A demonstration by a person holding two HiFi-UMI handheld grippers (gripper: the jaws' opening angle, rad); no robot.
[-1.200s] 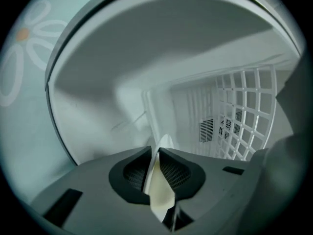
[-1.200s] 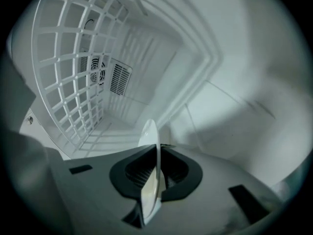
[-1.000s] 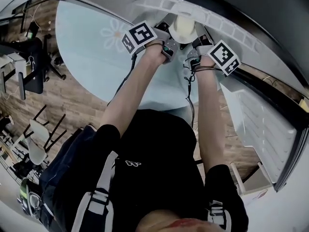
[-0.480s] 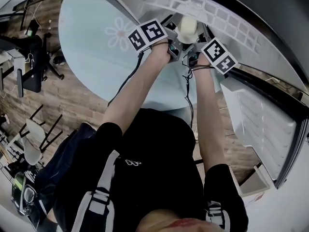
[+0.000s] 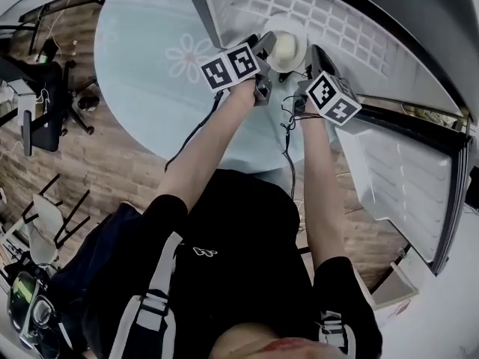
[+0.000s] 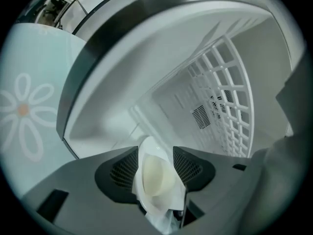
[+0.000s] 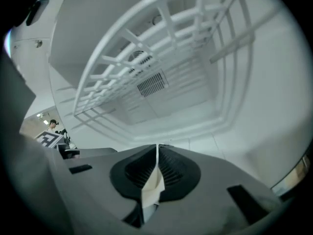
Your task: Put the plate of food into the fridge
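Observation:
A white plate with a pale round food item (image 5: 287,48) is inside the open fridge, over the white wire shelf (image 5: 340,30). My left gripper (image 5: 260,51) is at its left edge. In the left gripper view the plate (image 6: 156,177) stands between the jaws of my left gripper (image 6: 155,156); the jaws are opening and spread wide, and the pads do not press on it. My right gripper (image 5: 308,60) is at the plate's right side. In the right gripper view my right gripper (image 7: 156,164) is shut on the thin plate rim (image 7: 151,187).
The fridge's white inner walls and back vent (image 7: 152,84) surround both grippers, and the wire shelf (image 6: 226,97) runs along the right. The open fridge door (image 5: 404,193) hangs at the right. A pale round table with a flower print (image 5: 150,73) is at the left, with chairs (image 5: 45,118) beyond.
Both grippers and the plate have moved forward, from the fridge's edge to over the wire shelf inside. The arms are stretched further out.

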